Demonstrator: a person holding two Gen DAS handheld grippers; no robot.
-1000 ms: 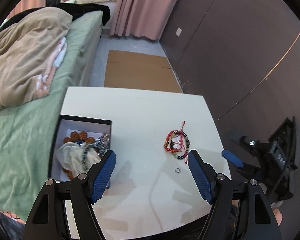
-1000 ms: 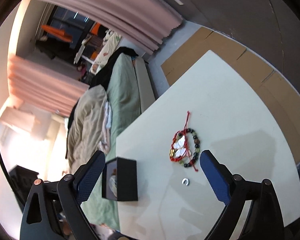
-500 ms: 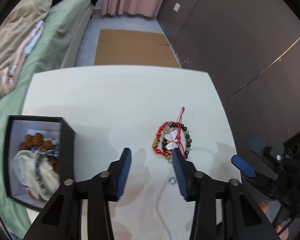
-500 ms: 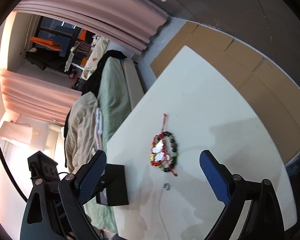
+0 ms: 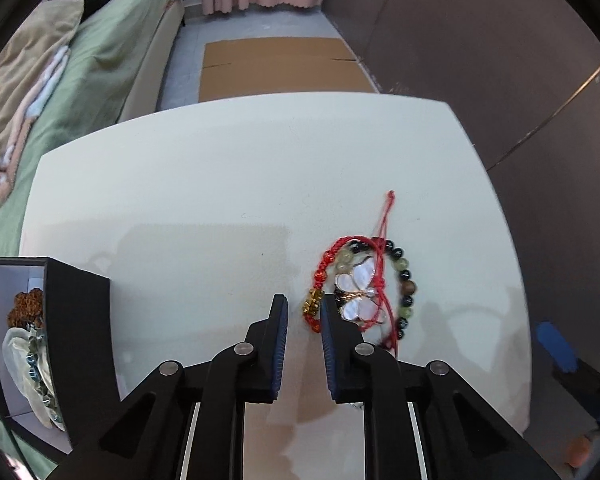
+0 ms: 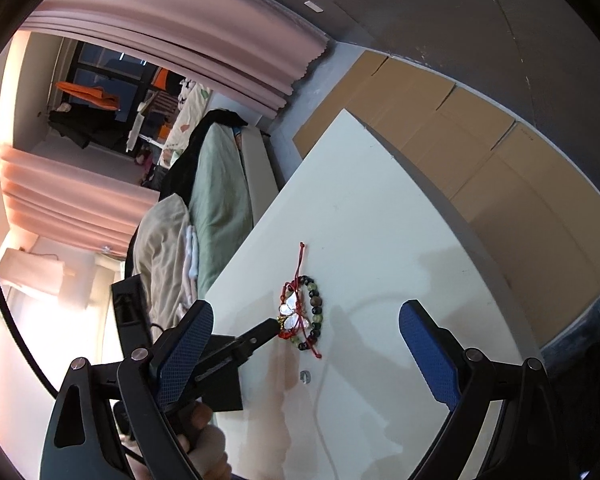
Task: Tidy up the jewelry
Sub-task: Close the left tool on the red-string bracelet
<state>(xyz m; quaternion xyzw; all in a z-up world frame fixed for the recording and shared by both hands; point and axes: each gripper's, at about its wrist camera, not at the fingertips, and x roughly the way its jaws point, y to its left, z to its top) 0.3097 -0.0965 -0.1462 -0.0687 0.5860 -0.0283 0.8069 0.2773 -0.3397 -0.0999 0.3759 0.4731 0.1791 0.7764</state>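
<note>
left hand-held gripper [image 5: 303, 312]: jaws closing, empty | right hand-held gripper [image 6: 304, 320]: wide apart

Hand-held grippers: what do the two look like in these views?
Both match: the left hand-held gripper and right hand-held gripper have black angular linkage arms with silver round rivets and flat fingers faced with blue textured pads. A black cable runs behind the right one.

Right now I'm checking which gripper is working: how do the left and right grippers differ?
The left gripper has nearly closed jaws, which have just been closing; the right gripper stands wide open. The left gripper's tips sit at the edge of the bracelet pile with the red bracelet's gold charm between them, not yet pinched; the right gripper hangs back from it. Both have blue pads on black fingers.
</note>
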